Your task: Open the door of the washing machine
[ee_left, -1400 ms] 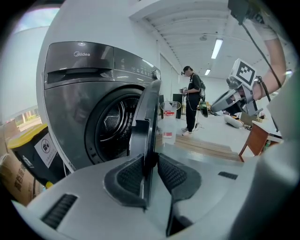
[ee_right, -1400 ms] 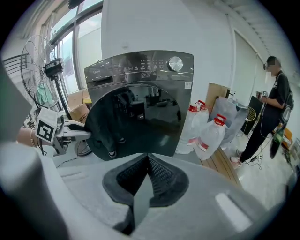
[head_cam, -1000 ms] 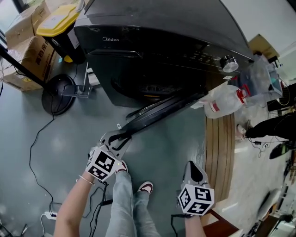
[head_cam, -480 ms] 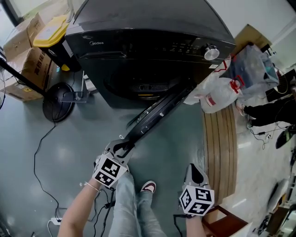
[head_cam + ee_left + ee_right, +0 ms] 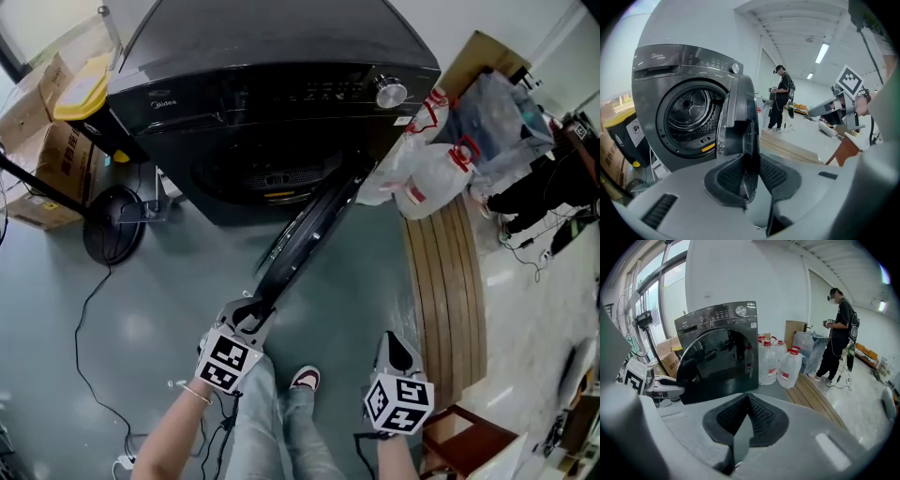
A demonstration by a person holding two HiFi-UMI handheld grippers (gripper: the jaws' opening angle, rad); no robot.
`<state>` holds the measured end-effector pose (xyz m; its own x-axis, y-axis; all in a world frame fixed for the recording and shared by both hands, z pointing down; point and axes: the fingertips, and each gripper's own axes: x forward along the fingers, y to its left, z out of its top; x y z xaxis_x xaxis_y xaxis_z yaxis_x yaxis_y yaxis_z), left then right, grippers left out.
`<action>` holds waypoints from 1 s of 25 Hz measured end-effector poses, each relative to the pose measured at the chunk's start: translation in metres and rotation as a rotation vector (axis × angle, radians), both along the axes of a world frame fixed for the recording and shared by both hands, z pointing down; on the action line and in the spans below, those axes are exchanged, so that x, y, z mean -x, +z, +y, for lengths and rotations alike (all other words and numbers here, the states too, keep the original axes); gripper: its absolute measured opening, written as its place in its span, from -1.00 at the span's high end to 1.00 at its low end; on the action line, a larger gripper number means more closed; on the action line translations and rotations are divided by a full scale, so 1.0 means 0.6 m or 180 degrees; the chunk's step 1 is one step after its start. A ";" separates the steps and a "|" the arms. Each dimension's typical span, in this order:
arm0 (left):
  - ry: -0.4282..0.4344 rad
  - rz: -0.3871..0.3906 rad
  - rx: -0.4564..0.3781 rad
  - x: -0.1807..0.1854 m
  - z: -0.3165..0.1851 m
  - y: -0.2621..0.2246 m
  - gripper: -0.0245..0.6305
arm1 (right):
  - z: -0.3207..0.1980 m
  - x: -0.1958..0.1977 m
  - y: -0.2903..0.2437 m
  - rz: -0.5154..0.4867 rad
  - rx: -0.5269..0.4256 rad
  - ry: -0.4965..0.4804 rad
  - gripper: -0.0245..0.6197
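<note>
The wide-swung door is clamped in the left gripper's fingers, now opening, the right gripper's are pressed together, and release is judged next.

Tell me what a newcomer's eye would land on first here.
The dark washing machine fills the top of the head view, its door swung far out toward the person. The left gripper has the door's free edge between its jaws, which are opening, while the right gripper hangs shut and empty beside it. White water jugs stand right of the machine.
</note>
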<state>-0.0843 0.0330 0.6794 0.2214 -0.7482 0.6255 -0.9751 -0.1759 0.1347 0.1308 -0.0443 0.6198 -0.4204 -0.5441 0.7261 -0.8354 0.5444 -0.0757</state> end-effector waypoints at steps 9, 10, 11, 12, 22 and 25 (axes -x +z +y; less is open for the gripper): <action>0.0048 0.0154 0.0063 -0.062 0.002 -0.002 0.63 | 0.013 -0.045 0.008 -0.0023 0.0047 0.0171 0.90; 0.0050 0.0180 0.0070 -0.070 0.002 -0.003 0.63 | 0.013 -0.050 0.008 -0.0023 0.0053 0.0193 0.90; 0.0048 0.0208 0.0080 -0.078 0.002 -0.003 0.62 | 0.012 -0.055 0.009 -0.0023 0.0059 0.0215 0.90; 0.0042 0.0233 0.0090 -0.085 0.002 -0.002 0.62 | 0.012 -0.060 0.009 -0.0023 0.0063 0.0237 0.90; 0.0224 0.0340 0.0230 -0.158 0.000 -0.002 0.59 | 0.009 -0.095 0.021 -0.0090 0.0101 0.0475 0.90; 0.0304 0.0360 0.0255 -0.180 -0.005 -0.001 0.58 | 0.008 -0.109 0.027 -0.0089 0.0123 0.0543 0.90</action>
